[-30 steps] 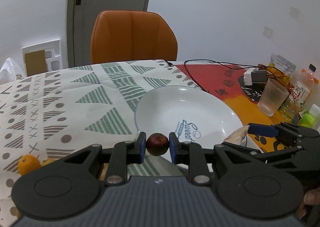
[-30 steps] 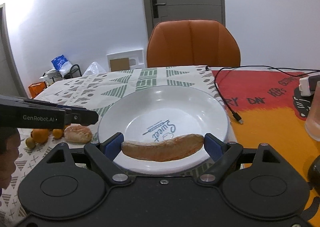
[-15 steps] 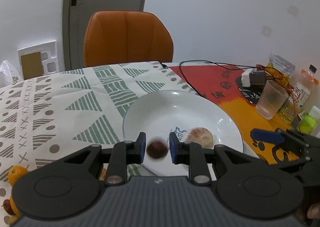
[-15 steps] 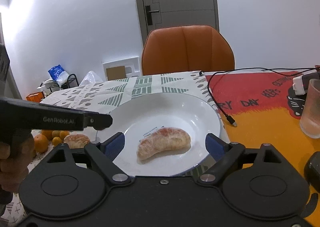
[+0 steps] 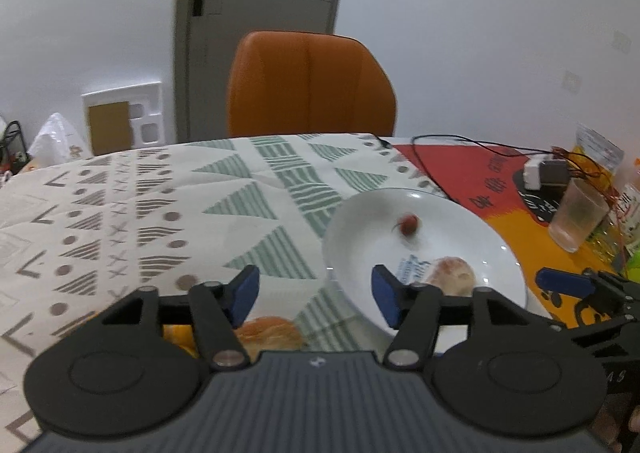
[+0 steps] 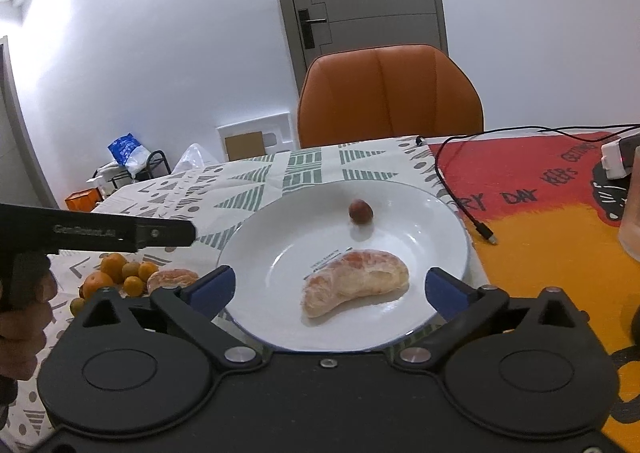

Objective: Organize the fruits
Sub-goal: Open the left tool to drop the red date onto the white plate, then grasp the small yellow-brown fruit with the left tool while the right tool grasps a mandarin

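White round ceramic plate (image 6: 448, 221) holds a peeled citrus segment (image 6: 356, 281) and small red fruit (image 6: 361, 211). Left tool (image 5: 316, 293) and right tool (image 6: 328, 289): opening, empty. Small oranges (image 6: 116, 273) left of plate remain.

One white plate (image 6: 448, 221) sits mid-frame. On it lie two fruits: one peeled citrus segment (image 6: 356, 279) and one small red fruit (image 6: 361, 211). At lower left, one more peeled citrus piece (image 6: 170, 279) and about six small oranges (image 6: 116, 273). One orange chair (image 6: 390, 93), one clear cup (image 5: 578, 213), one black cable (image 6: 460, 189).
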Demonstrator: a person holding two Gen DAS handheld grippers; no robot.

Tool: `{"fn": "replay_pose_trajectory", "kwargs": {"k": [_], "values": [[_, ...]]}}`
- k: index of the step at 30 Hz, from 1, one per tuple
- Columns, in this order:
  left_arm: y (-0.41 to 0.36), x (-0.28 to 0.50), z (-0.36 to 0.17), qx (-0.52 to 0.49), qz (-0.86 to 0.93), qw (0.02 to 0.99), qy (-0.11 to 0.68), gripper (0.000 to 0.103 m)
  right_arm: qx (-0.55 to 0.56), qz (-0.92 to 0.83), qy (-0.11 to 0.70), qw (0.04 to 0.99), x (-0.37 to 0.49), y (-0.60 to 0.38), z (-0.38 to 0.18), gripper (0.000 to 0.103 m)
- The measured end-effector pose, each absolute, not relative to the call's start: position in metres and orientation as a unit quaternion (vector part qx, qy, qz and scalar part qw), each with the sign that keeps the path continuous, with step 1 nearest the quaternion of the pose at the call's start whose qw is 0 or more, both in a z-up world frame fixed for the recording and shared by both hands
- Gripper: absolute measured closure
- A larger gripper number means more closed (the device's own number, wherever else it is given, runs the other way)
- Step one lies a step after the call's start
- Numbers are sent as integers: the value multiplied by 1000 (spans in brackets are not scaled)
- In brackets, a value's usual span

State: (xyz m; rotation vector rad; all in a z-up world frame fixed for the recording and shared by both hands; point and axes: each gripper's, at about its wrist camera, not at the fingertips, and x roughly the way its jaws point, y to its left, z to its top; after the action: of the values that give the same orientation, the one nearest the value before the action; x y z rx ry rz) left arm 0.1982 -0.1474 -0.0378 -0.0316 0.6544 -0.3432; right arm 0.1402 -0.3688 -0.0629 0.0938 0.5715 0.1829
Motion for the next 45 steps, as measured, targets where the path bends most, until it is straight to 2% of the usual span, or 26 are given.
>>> {"fn": "replay_pose_trajectory", "kwargs": {"k": [3, 9, 37, 45], "values": [[-135, 195, -36, -20, -148, 938, 313, 27, 53, 93, 285, 953, 142, -368, -63, 0], [-111, 184, -33, -24, -109, 949, 295, 18, 62, 111, 292, 948, 146, -358, -65, 0], [-36, 155, -54, -67, -35, 944, 320, 17, 44, 203, 300, 931, 151, -299, -63, 0], [-26, 151, -67, -79, -22, 940, 332, 20, 36, 221, 309, 924, 154, -286, -68, 0]]}}
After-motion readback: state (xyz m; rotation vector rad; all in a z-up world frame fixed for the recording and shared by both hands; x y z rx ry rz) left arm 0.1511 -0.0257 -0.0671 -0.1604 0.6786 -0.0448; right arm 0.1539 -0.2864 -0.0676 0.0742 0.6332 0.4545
